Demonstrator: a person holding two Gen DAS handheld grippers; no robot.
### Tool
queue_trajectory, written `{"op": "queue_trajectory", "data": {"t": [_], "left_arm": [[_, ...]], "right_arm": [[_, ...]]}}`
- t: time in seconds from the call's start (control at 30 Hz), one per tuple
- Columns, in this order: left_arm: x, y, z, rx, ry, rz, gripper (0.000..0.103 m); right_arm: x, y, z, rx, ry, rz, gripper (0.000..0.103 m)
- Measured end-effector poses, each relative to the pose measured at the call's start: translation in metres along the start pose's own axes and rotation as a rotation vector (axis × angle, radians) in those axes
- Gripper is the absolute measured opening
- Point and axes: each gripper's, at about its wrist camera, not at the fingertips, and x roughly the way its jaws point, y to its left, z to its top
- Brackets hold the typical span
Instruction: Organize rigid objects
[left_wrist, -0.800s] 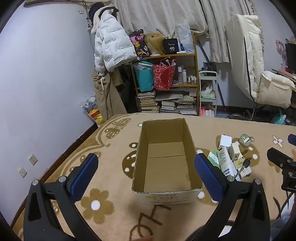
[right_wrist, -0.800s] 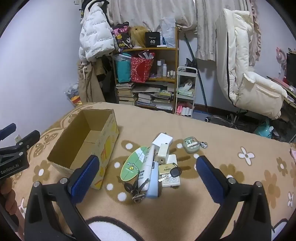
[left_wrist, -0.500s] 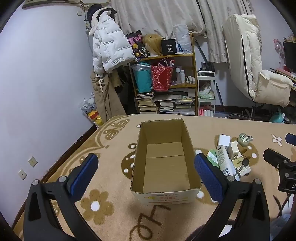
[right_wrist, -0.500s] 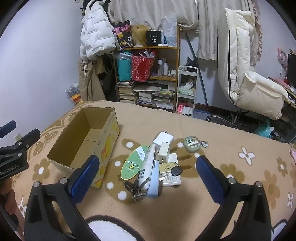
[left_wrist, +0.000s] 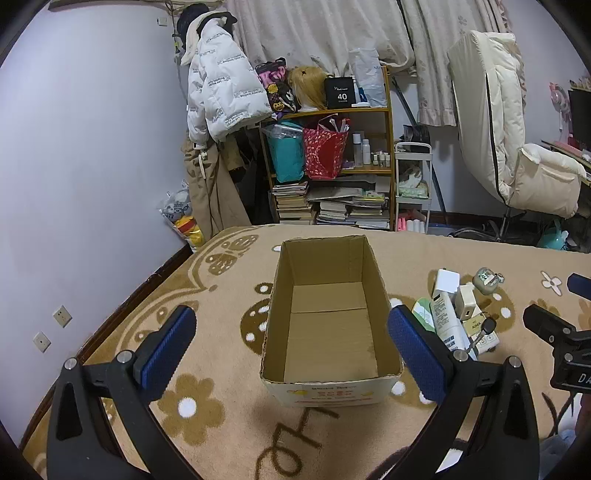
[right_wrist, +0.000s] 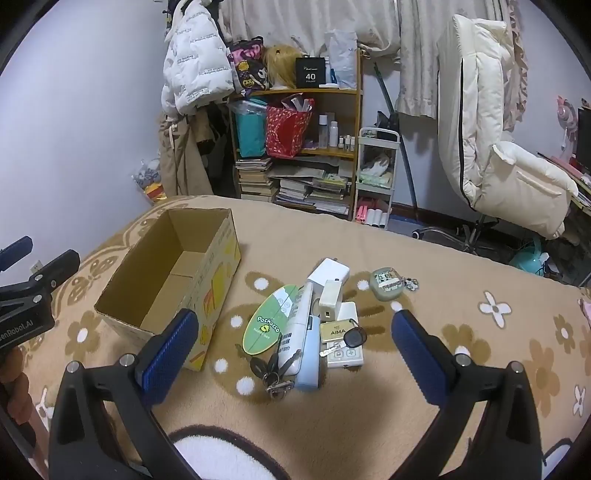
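While both sets of tongs, left and right, stand spread wide and grasp nothing, the one open brown cardboard box sits empty on the tan flower-patterned blanket. Just beside it lies one cluster: a white tube, a green oval Pochacco card, two white chargers, a key bunch and a green round case.
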Motion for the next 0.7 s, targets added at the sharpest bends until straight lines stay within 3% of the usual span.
{"op": "queue_trajectory", "data": {"t": [0.7], "left_arm": [[-0.0015, -0.0023, -0.0012, -0.004, 0.007, 0.003, 0.103]], "right_arm": [[0.0026, 0.0012, -0.0049, -0.011, 0.009, 0.005, 0.103]]}}
